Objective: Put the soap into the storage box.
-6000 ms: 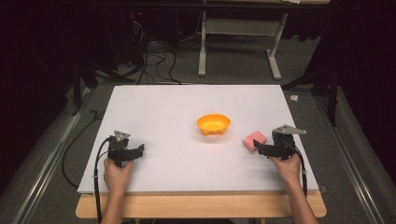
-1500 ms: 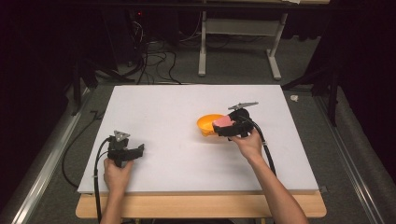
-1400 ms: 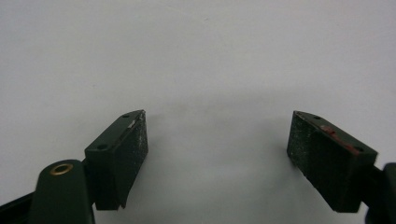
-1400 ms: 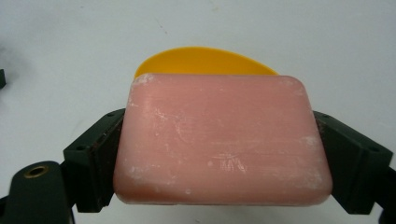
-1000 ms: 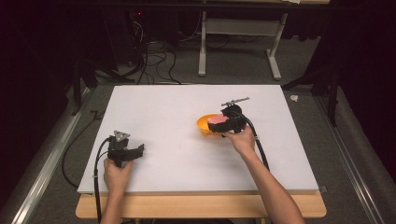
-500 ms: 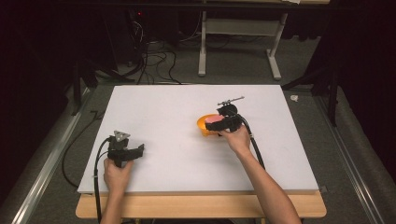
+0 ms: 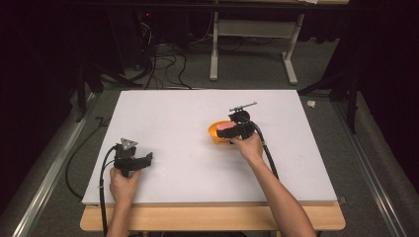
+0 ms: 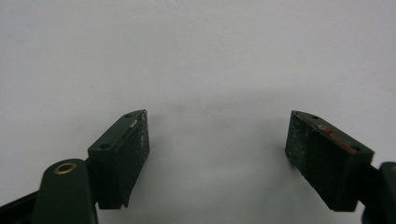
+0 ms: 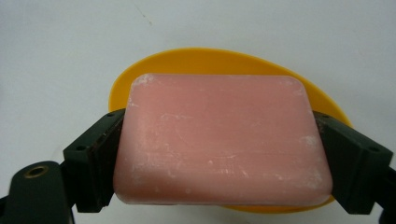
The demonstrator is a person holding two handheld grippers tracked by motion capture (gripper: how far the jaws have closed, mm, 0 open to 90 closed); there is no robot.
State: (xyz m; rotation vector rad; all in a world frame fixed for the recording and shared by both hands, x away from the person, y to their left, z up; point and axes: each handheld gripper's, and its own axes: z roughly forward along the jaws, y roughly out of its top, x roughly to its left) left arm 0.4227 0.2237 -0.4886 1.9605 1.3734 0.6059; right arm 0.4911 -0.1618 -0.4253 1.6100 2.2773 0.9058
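A pink soap bar (image 9: 219, 140) is clamped between the jaws of my right gripper (image 9: 219, 163), whose pads press its two short sides. Under the bar lies an orange dish (image 9: 224, 60) on the white table. From above, the right gripper (image 7: 232, 129) hovers over the orange dish (image 7: 216, 133) near the table's middle, with the pink bar (image 7: 227, 127) above it. My left gripper (image 7: 143, 160) rests at the front left of the table. Its jaws (image 8: 219, 154) stand wide apart over bare white surface, nothing between them.
The white table (image 7: 188, 113) sits on a wooden base with its front edge near the person. Behind it, on the grey floor, are cables and the legs of a white stand (image 7: 215, 49). A metal rail (image 7: 44, 182) runs along the left.
The right gripper, holding the pink bar, has drifted slightly left and settled over the orange dish. The left gripper has stayed where it was.
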